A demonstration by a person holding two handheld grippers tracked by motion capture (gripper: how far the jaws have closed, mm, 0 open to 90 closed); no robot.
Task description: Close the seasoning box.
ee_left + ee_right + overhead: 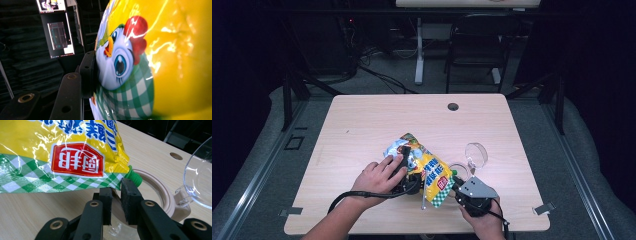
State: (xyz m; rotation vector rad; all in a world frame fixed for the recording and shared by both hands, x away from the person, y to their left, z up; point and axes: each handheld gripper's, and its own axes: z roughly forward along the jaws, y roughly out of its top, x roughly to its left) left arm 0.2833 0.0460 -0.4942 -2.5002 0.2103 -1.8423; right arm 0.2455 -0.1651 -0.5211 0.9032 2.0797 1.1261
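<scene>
The left claw is grasping the yellow chicken-print seasoning pouch by its body, tilting it so its green spout is hanging over the clear jar near the right of the surface, seemingly to pour. The right claw is clamping the jar's rim, steadying it, while the hinged clear lid is standing open on the far side.

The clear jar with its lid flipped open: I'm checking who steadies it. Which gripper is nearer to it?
Right. The right gripper has its jaws at the jar rim, under the bag's green spout. The left gripper grips the yellow bag, farther from the jar.
</scene>
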